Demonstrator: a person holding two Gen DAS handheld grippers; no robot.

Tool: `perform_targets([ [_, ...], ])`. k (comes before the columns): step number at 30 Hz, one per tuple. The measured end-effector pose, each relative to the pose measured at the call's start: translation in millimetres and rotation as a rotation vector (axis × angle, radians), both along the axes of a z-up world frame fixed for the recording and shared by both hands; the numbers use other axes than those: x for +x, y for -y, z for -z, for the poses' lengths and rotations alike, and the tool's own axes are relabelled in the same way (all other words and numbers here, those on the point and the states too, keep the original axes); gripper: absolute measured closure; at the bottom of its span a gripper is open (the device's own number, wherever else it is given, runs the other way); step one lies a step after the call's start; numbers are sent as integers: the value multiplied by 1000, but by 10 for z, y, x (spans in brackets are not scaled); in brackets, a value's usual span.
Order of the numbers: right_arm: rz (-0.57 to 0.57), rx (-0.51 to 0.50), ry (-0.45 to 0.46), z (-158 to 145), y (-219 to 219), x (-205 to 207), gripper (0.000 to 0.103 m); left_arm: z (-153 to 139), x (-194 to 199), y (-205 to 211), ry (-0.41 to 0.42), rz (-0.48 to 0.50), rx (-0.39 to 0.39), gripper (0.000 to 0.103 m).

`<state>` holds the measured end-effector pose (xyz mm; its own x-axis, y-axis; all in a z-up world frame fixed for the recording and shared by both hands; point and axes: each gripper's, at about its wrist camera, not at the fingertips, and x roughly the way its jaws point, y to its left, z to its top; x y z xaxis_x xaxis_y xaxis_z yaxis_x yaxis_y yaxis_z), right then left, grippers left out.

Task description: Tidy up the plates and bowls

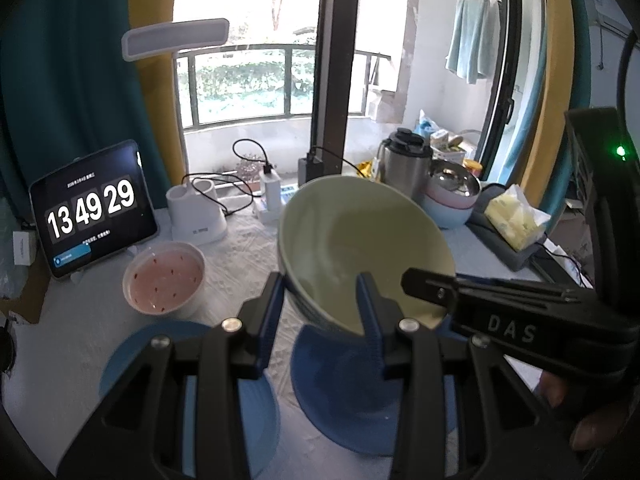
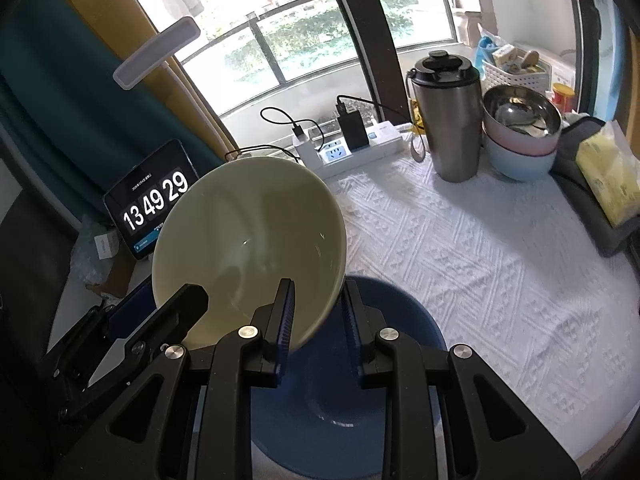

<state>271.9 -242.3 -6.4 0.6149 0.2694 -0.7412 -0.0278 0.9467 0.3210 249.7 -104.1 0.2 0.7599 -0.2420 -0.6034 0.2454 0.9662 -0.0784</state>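
Note:
A cream-lined bowl [image 1: 360,232] [image 2: 248,220] hangs tilted above a dark blue plate [image 1: 360,408] [image 2: 400,312] on the white tablecloth. My left gripper [image 1: 319,280] is shut on the bowl's near wall, one pad outside and one inside. My right gripper [image 2: 317,284] is shut on the opposite rim in the same way. In the left wrist view, a right gripper finger [image 1: 428,288] reaches in from the right. In the right wrist view, a left gripper finger [image 2: 188,300] lies inside the bowl. A second blue plate [image 1: 132,352] and a pink bowl [image 1: 164,280] sit to the left.
At the back right stand a steel tumbler [image 1: 404,164] [image 2: 448,120], stacked pink and blue bowls with a steel one on top [image 1: 448,200] [image 2: 520,140], and a tissue pack [image 2: 608,176]. A tablet clock [image 1: 92,208], a lamp base [image 1: 198,216] and a power strip [image 2: 360,148] line the back.

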Motion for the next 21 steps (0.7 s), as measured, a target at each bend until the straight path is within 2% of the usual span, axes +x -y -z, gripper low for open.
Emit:
perform_targets([
  [21,49,15,-62,347,258,-446,77,371,-337,248,-81,48,24,65],
])
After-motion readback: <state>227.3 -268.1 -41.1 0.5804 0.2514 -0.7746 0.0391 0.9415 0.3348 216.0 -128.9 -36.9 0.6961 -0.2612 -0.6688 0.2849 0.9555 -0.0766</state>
